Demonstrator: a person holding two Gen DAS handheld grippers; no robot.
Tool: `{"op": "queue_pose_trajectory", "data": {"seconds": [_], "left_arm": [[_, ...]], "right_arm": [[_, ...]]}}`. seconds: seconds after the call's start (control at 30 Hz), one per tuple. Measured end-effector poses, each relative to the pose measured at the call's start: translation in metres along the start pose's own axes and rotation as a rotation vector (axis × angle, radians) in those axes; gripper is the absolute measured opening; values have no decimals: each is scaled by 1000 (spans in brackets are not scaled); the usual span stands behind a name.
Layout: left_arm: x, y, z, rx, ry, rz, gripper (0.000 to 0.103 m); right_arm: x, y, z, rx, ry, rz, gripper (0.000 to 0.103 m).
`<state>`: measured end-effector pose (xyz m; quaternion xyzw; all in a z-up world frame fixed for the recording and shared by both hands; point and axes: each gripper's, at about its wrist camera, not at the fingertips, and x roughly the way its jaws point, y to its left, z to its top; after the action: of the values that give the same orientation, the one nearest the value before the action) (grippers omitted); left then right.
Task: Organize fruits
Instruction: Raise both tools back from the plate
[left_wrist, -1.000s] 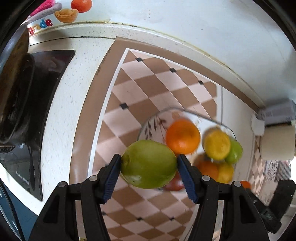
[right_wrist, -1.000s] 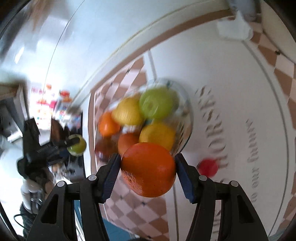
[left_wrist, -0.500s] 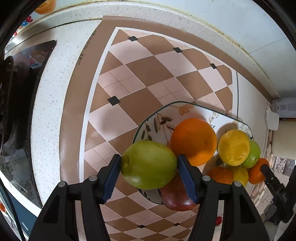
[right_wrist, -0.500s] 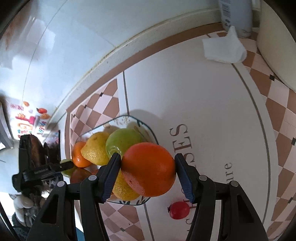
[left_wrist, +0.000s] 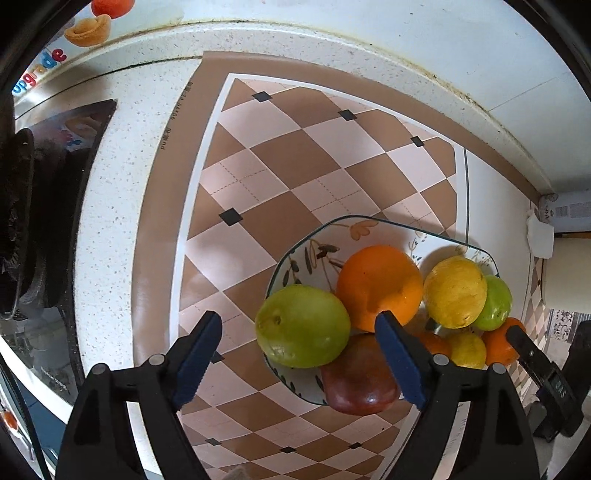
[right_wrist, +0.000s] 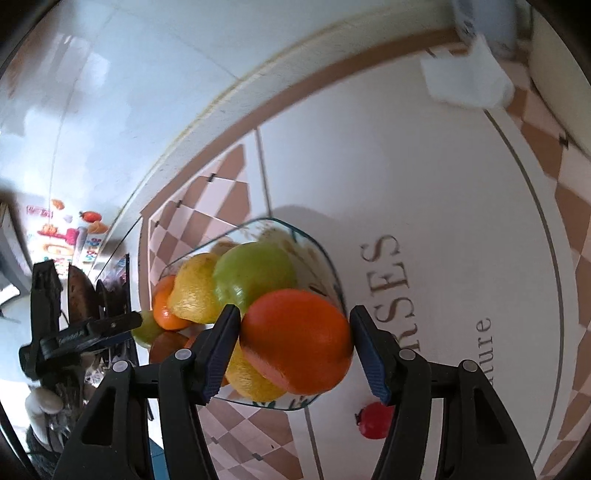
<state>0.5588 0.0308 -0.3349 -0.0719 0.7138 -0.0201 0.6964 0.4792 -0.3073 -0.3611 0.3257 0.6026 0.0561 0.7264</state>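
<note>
A patterned fruit bowl (left_wrist: 314, 254) holds several fruits: a big orange (left_wrist: 380, 284), a yellow lemon (left_wrist: 454, 291), a green apple (left_wrist: 495, 302) and a dark red apple (left_wrist: 358, 384). My left gripper (left_wrist: 299, 358) is open; the green fruit (left_wrist: 303, 325) lies between its blue pads, apart from both, resting on the bowl's near edge. My right gripper (right_wrist: 295, 347) is shut on an orange (right_wrist: 299, 339) right above the bowl (right_wrist: 325, 266). The left gripper also shows in the right wrist view (right_wrist: 92, 328).
A checkered mat (left_wrist: 280, 162) covers the counter. A black stove (left_wrist: 55, 206) is at the left. A paper roll (left_wrist: 569, 273) and a tissue (left_wrist: 539, 236) stand at the right. A small red fruit (right_wrist: 375, 421) lies on the white mat beside the bowl.
My left gripper has opened and let go of the green fruit onto the bowl's edge. My right gripper has moved closer over the bowl with the orange.
</note>
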Motion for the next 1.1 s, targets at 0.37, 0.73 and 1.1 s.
{"op": "queue_pose_trajectory", "data": {"seconds": [0.37,0.73,1.1], "left_arm": [[-30,1,-34,21,-79,63,85],[-55,-35,-109,128,-196,129,85],[-98,-45,-162,154,-332,118,85]], "right_arm": [[-25,32,-17,-163,-76,-281,95],[-59,86,-84,-354,-140,-423,95],[-108,112,-133,-380,-217,-418,95]]}}
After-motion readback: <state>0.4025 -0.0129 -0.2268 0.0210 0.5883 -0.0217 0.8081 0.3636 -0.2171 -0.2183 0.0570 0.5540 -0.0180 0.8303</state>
